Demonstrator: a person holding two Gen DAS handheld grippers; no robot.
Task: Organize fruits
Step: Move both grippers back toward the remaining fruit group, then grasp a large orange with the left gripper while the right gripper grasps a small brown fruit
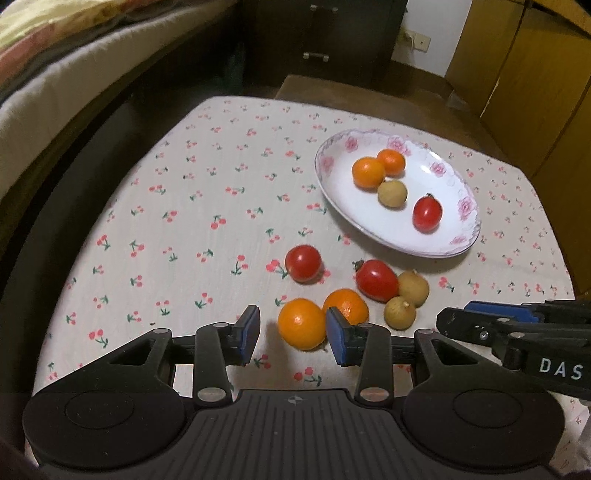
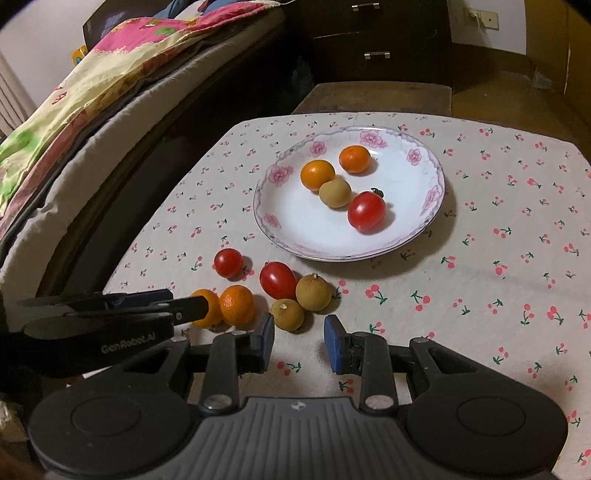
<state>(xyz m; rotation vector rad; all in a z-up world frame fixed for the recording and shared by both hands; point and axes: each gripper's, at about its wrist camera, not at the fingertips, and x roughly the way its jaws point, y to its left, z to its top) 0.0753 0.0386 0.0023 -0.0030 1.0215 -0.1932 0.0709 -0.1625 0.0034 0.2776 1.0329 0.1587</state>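
Plate (image 2: 424, 229) as landmark: white, pink-flower rim, on the counter (image 2: 480, 295) with its cherry-print cloth.

On the plate: two small oranges (image 2: 317, 174), one touching a tan longan (image 2: 334, 192), plus a red tomato (image 2: 366, 211) just beside the longan.

On the cloth, near the plate's front edge: loose cluster of six. Round tomato (image 1: 303, 263) apart to the left. Oblong tomato (image 1: 376, 280) touching a longan pair (image 1: 413, 287). Two loose oranges (image 1: 302, 324) side by side in front of those, farthest from the plate.

Left hand-held gripper (image 1: 291, 338): pointing steeply down at the front of the cluster, jaws parted, nothing clamped. Nearest loose orange (image 1: 302, 324) seen in the gap between the blue pads (image 1: 248, 334), right pad right at its edge; contact not clear. From the right wrist view, fingertip overlaps that same orange.

Right hand-held gripper (image 2: 299, 345): jaws apart, nothing between them, only bare cloth in the gap. Sits in front of the lower longan (image 2: 287, 314), on the side away from the plate, not touching it.

Beyond the plate: dark drawers (image 2: 369, 33). Left of the counter: bed (image 2: 110, 74) with flowered quilt.
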